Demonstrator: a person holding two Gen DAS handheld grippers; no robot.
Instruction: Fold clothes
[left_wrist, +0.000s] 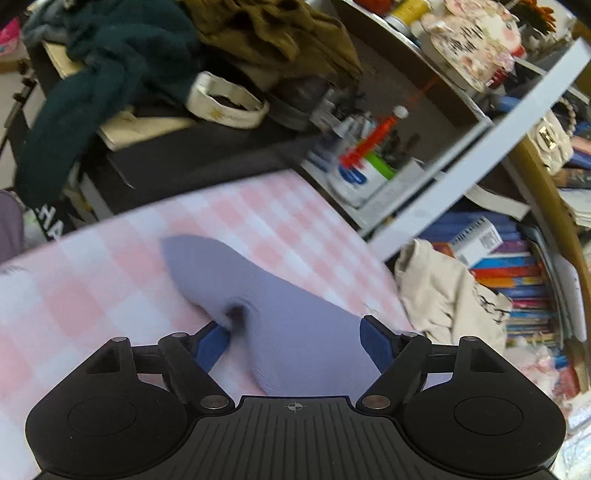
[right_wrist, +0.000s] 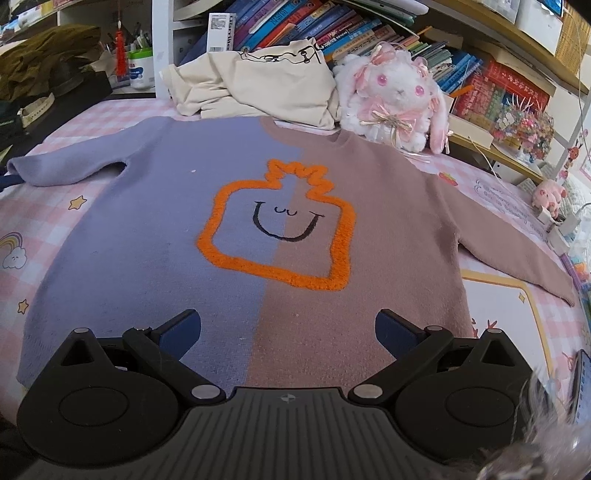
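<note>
A half lilac, half mauve sweater (right_wrist: 258, 236) with an orange outlined smiling face lies flat, front up, on the pink checked bedsheet (right_wrist: 33, 229). Both sleeves are spread out. My right gripper (right_wrist: 288, 332) is open and empty, hovering over the sweater's bottom hem. My left gripper (left_wrist: 295, 339) is open, its blue fingers either side of the lilac sleeve (left_wrist: 258, 295), which lies on the sheet (left_wrist: 110, 280). The left finger (left_wrist: 214, 341) touches a pucker in the sleeve. That sleeve's cuff shows in the right wrist view (right_wrist: 55, 168) at far left.
A cream garment (right_wrist: 258, 88) and a white plush rabbit (right_wrist: 399, 99) sit behind the sweater, against bookshelves (right_wrist: 369, 33). Dark green and olive clothes (left_wrist: 147, 48) pile on a black box at the left. A small pink pig toy (right_wrist: 550, 194) and clutter lie at the right.
</note>
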